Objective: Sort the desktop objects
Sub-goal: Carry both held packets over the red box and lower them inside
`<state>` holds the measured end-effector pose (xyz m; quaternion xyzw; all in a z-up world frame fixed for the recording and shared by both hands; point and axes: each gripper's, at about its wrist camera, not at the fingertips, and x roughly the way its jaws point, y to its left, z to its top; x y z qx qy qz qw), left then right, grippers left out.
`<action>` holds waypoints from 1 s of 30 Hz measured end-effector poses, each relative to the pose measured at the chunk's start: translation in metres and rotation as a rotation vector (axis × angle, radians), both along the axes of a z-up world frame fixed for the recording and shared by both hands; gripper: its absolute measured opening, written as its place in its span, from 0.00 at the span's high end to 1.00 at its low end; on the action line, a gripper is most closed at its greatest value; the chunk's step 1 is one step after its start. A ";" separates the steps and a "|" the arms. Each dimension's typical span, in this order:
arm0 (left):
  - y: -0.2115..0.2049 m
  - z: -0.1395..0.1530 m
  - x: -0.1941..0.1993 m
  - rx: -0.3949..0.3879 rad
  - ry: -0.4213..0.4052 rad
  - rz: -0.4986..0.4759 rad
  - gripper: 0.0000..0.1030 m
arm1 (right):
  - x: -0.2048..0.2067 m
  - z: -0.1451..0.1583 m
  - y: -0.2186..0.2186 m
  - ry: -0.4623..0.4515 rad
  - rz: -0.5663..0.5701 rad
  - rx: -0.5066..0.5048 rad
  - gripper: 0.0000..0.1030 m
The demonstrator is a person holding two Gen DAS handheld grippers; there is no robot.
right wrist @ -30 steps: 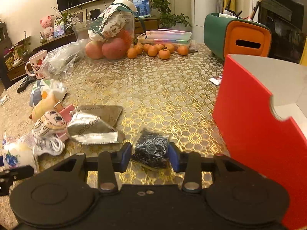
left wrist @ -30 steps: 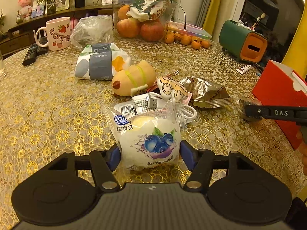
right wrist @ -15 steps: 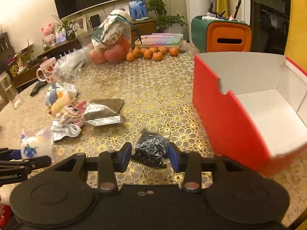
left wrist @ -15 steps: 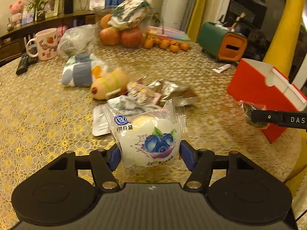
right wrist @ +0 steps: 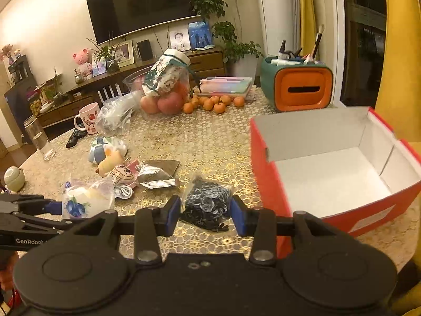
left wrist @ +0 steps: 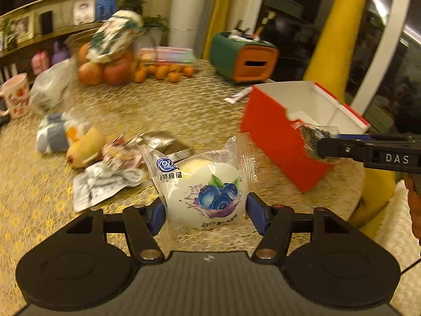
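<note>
Left tongs point(left wrist: 206, 210): closed on a white snack packet point(left wrist: 208, 194) printed with blueberries, its blue pads pressing both sides; the packet is held clear above the bench point(left wrist: 184, 110). Right tongs point(right wrist: 206, 212): closed on a small clear bag of dark pieces point(right wrist: 206, 202), likewise lifted off the bench. In the left wrist view the right tongs point(left wrist: 318, 148) enter from the right with the bag point(left wrist: 313, 137) at their tip, in front of the near wall of the red box point(left wrist: 273, 134). In the right wrist view the left tongs point(right wrist: 56, 208) appear at lower left with the snack packet point(right wrist: 84, 201).

The red box point(right wrist: 265, 184) stands open to the right of the right tongs, its white interior showing nothing inside. On the gold-patterned bench to the left lie a silver foil packet point(right wrist: 155, 175), a white cable point(right wrist: 123, 191), a small face-printed toy point(right wrist: 122, 173) and a yellow soft toy point(right wrist: 109, 163), all close together. Further back stand a pink mug point(right wrist: 88, 119), apples point(right wrist: 165, 104), small oranges point(right wrist: 213, 102) and a green-and-orange holder point(right wrist: 297, 89).
</note>
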<state>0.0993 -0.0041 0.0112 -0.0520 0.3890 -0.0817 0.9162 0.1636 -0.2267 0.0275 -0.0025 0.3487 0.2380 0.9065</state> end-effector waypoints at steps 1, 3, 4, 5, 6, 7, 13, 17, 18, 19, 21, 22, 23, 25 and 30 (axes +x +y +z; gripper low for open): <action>-0.005 0.004 0.002 0.005 -0.002 -0.015 0.39 | 0.000 0.003 -0.004 -0.002 -0.003 -0.002 0.60; -0.014 0.011 0.006 0.014 -0.006 -0.043 0.39 | 0.000 0.008 -0.012 -0.006 -0.017 -0.009 0.60; -0.018 0.014 0.009 0.017 -0.010 -0.055 0.39 | 0.001 0.011 -0.016 -0.007 -0.028 -0.014 0.60; -0.022 0.017 0.012 0.020 -0.012 -0.067 0.39 | 0.001 0.011 -0.019 -0.006 -0.037 -0.017 0.60; -0.026 0.020 0.015 0.023 -0.012 -0.079 0.39 | 0.003 0.013 -0.023 -0.005 -0.047 -0.019 0.60; -0.030 0.023 0.019 0.026 -0.012 -0.091 0.39 | 0.003 0.013 -0.028 -0.006 -0.054 -0.021 0.60; -0.060 0.042 0.041 0.037 -0.019 -0.181 0.39 | 0.013 0.017 -0.049 -0.020 -0.099 -0.035 0.60; -0.084 0.054 0.059 0.047 -0.018 -0.243 0.39 | 0.024 0.017 -0.065 -0.019 -0.132 -0.041 0.60; -0.091 0.056 0.064 0.053 -0.020 -0.259 0.39 | 0.026 0.016 -0.069 -0.018 -0.139 -0.043 0.60; -0.097 0.058 0.068 0.058 -0.022 -0.275 0.39 | 0.028 0.016 -0.073 -0.018 -0.145 -0.045 0.60; -0.110 0.060 0.076 0.062 -0.025 -0.305 0.39 | 0.033 0.016 -0.082 -0.019 -0.159 -0.050 0.60; -0.116 0.060 0.081 0.066 -0.025 -0.319 0.39 | 0.036 0.016 -0.086 -0.019 -0.167 -0.054 0.60; -0.123 0.061 0.085 0.071 -0.027 -0.332 0.39 | 0.039 0.016 -0.090 -0.019 -0.175 -0.057 0.60; -0.134 0.060 0.094 0.073 -0.030 -0.355 0.39 | 0.046 0.015 -0.098 -0.020 -0.192 -0.065 0.60; -0.156 0.052 0.124 0.070 -0.002 -0.381 0.39 | 0.063 0.010 -0.116 -0.019 -0.228 -0.078 0.60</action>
